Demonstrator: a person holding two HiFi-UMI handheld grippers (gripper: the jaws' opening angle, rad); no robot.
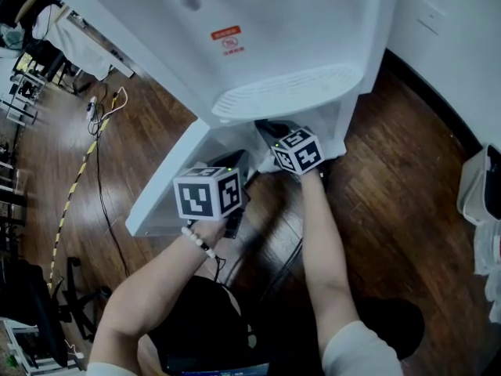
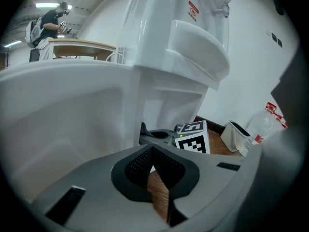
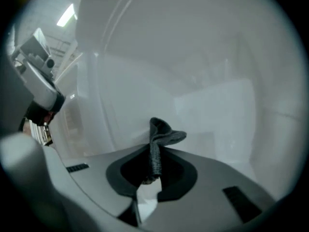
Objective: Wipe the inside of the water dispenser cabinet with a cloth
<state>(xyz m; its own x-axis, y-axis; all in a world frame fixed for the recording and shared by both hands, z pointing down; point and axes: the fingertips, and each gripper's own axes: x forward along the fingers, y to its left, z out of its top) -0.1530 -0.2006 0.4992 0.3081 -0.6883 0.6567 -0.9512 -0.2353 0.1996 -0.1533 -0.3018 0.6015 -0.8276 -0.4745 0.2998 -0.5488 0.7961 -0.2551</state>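
Observation:
The white water dispenser [image 1: 290,30] stands ahead with its lower cabinet door [image 1: 166,180] swung open to the left. My right gripper [image 3: 153,167] is inside the cabinet, shut on a dark grey cloth [image 3: 157,138] that sticks up in a fold close to the white inner wall [image 3: 203,86]. Its marker cube [image 1: 300,150] shows just under the drip tray [image 1: 288,92]. My left gripper [image 2: 153,154] is shut with nothing between its fingers, beside the door's inner face [image 2: 63,115]. Its marker cube [image 1: 207,193] hangs in front of the door.
A white bin [image 1: 476,186] stands on the wood floor at the right by the wall, with a plastic bottle [image 2: 263,127] near it. Cables [image 1: 98,124] trail over the floor at the left. A person [image 2: 48,21] stands far off behind a table.

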